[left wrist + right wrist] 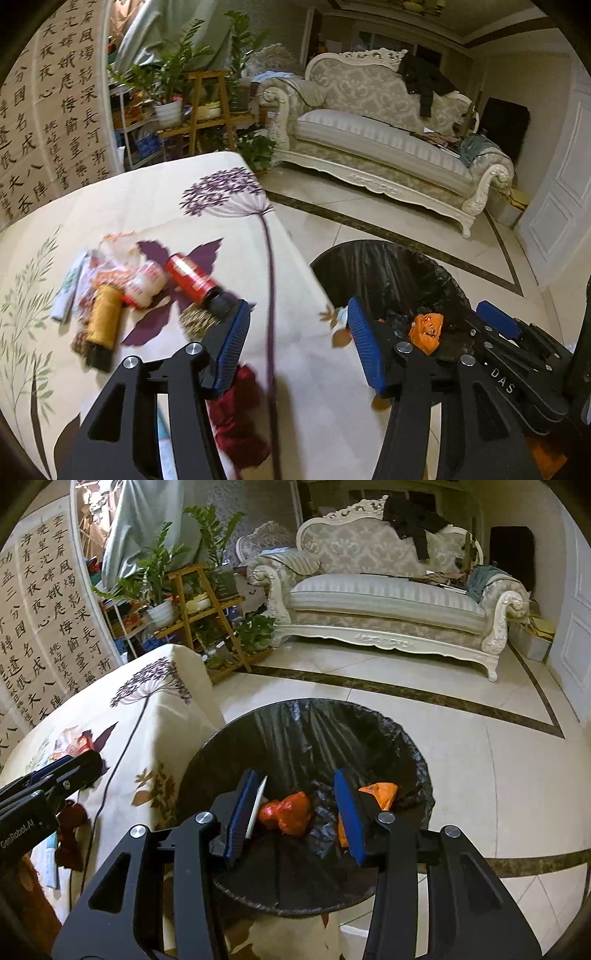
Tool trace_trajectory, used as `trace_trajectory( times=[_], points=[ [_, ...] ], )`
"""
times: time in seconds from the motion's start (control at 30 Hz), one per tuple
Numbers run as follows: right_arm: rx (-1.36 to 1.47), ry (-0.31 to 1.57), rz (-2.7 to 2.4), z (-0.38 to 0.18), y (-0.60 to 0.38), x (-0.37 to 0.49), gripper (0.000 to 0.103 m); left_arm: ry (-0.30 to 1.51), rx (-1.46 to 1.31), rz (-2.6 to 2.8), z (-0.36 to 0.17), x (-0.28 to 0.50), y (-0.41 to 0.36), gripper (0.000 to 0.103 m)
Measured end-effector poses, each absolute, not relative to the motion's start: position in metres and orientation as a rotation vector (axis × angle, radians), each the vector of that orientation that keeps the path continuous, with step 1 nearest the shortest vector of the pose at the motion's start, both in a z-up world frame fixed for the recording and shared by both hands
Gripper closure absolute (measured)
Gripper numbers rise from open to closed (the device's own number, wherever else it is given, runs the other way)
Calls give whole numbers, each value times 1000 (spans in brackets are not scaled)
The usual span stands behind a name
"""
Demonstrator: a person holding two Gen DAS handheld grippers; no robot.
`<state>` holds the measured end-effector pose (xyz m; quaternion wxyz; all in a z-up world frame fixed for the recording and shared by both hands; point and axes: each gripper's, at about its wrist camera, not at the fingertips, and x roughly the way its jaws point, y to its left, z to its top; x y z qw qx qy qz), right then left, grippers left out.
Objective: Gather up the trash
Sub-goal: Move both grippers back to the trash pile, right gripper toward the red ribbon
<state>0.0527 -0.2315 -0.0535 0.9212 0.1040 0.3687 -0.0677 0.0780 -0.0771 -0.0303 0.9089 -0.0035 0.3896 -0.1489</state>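
Observation:
My left gripper is open and empty above the table's right edge. On the floral tablecloth lie a red bottle, a white bottle, a yellow bottle, crumpled wrappers and a dark red wrapper. My right gripper is open over the black-lined trash bin. A thin white piece lies against its left finger; I cannot tell whether it sticks there or falls. Red trash and orange trash lie in the bin.
The bin stands on the tiled floor right of the table. A white ornate sofa stands at the back. Potted plants on a wooden rack and a calligraphy screen stand behind the table. A white door is at the right.

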Motion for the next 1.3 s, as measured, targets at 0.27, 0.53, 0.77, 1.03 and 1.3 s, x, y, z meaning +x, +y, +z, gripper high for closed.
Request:
trace_trajectory(
  times=[0.27,0.53,0.77,1.03,1.3],
  points=[
    [211,761,-98,-52,-208,30,60,817,-18,-248,-32,52,-50,48],
    [206,772,-68,-54,-188,10,60,856,-33,-183,-45,34,-22,48],
    [205,773,-52,-55,-177,-3,60,866,-41,-163,-54,24,-9,46],
    [201,758,-42,-50,-172,-10,60,851,-48,-169,-52,12,-5,46],
    [195,742,-31,-46,-166,-17,60,866,-73,-153,-55,9,3,46]
  ],
)
